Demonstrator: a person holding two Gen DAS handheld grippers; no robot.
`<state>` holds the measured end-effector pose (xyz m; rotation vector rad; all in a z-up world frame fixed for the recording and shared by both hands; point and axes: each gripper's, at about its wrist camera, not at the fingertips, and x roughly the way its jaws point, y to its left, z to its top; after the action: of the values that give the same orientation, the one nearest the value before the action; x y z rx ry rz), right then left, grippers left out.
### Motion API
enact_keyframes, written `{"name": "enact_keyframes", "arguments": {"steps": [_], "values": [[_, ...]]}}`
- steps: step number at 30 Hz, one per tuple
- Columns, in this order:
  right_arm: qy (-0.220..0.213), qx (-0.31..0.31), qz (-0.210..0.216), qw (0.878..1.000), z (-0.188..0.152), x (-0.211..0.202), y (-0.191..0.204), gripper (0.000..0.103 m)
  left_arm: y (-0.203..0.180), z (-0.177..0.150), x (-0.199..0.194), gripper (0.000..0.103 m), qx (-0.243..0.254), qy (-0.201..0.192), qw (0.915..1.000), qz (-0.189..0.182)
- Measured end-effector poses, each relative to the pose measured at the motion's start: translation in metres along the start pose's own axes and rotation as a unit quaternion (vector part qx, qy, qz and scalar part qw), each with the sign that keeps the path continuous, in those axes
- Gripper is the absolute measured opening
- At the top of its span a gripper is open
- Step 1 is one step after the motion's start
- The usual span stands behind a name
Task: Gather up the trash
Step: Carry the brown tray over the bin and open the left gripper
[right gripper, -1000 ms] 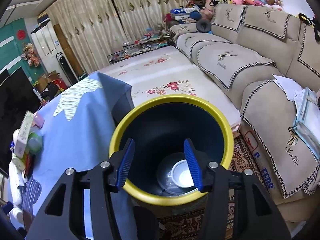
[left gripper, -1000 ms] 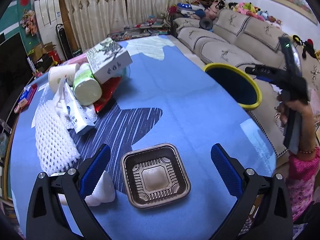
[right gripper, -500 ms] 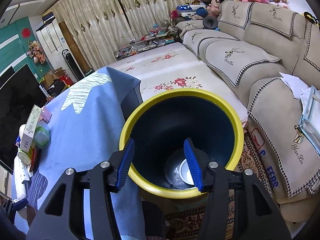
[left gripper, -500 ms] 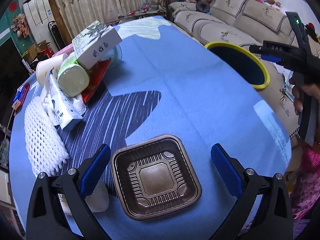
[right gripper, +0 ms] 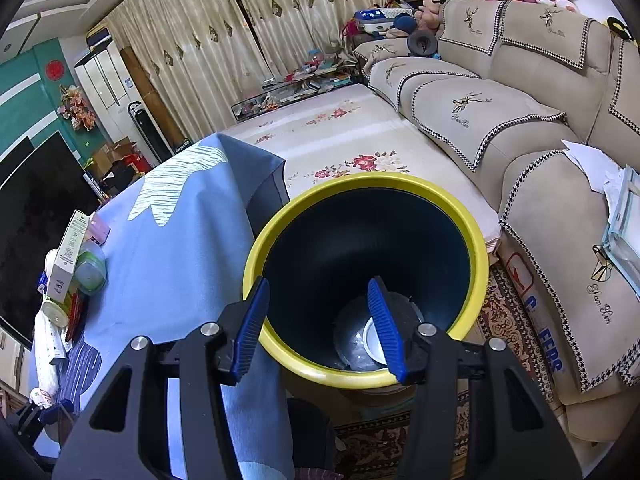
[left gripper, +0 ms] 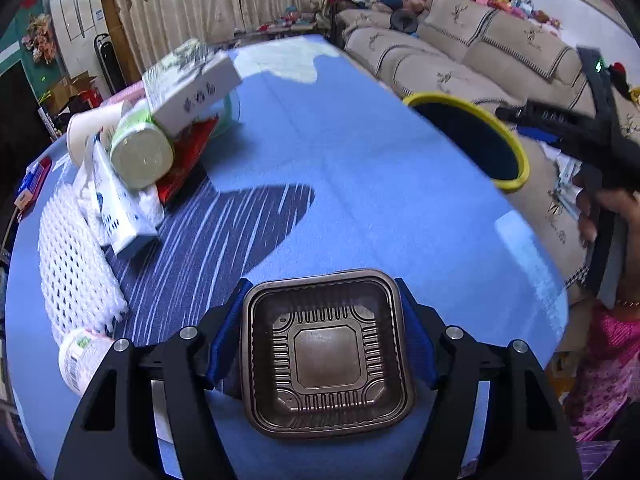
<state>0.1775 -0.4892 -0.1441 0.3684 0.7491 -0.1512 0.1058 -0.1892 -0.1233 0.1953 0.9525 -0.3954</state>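
- The left gripper (left gripper: 326, 344) is being closed around the brown tray (left gripper: 326, 354) on the blue table (left gripper: 360, 168); the 2 blue pads are lying against the tray's left and right rims, though how firmly it is being squeezed cannot be told.
- The tray is being kept flat on the cloth at the near edge, seemingly not yet lifted.
- The right gripper (right gripper: 320, 324) is being held about half open over the yellow-rimmed bin (right gripper: 280, 236), with nothing between its fingers.
- At the bin's bottom, 1 white lid-like piece and some clear plastic appear to be lying, so a little collecting is being counted as done.
- Much is being left: a pile (left gripper: 140, 148) of a box, cups, a green-lidded jar and white foam netting at the table's left, plus 1 small cup (left gripper: 82, 360) beside the left gripper.
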Motion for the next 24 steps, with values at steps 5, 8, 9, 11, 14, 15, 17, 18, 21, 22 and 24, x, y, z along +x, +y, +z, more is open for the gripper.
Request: {"name": "enact_keyframes", "arguments": {"steps": [5, 8, 9, 11, 14, 15, 17, 18, 21, 22, 24], "values": [[-0.006, 0.003, 0.004, 1.000, -0.001, -0.006, -0.003, 0.049, -0.008, 0.017, -0.010, 0.069, 0.012, -0.028, 0.9995, -0.008], [-0.013, 0.001, -0.003, 1.000, -0.003, -0.012, -0.004, 0.049, -0.016, 0.029, -0.007, 0.069, 0.021, -0.033, 0.9991, -0.013], [-0.016, 0.001, -0.006, 1.000, -0.004, -0.014, -0.005, 0.049, -0.019, 0.033, -0.006, 0.069, 0.025, -0.035, 0.9990, -0.016], [-0.024, 0.003, -0.017, 1.000, -0.005, -0.021, -0.010, 0.049, -0.029, 0.043, -0.002, 0.069, 0.032, -0.038, 0.9985, -0.024], [-0.036, 0.014, -0.037, 0.999, -0.006, -0.030, -0.025, 0.049, -0.048, 0.063, 0.007, 0.069, 0.048, -0.042, 0.9971, -0.041], [-0.039, 0.018, -0.043, 0.998, -0.007, -0.033, -0.029, 0.049, -0.055, 0.069, 0.010, 0.069, 0.053, -0.044, 0.9966, -0.046], [-0.047, 0.029, -0.061, 0.997, -0.008, -0.039, -0.042, 0.049, -0.072, 0.086, 0.017, 0.069, 0.068, -0.050, 0.9950, -0.053], [-0.050, 0.035, -0.070, 0.996, -0.009, -0.042, -0.049, 0.049, -0.080, 0.093, 0.021, 0.069, 0.076, -0.051, 0.9942, -0.057], [-0.053, 0.048, -0.091, 0.993, -0.010, -0.046, -0.068, 0.049, -0.105, 0.117, 0.035, 0.069, 0.087, -0.048, 0.9923, -0.074], [-0.053, 0.052, -0.094, 0.993, -0.011, -0.046, -0.073, 0.049, -0.113, 0.126, 0.040, 0.069, 0.091, -0.045, 0.9917, -0.078], [-0.049, 0.061, -0.098, 0.992, -0.013, -0.044, -0.083, 0.049, -0.129, 0.141, 0.050, 0.069, 0.098, -0.046, 0.9907, -0.082]]}}
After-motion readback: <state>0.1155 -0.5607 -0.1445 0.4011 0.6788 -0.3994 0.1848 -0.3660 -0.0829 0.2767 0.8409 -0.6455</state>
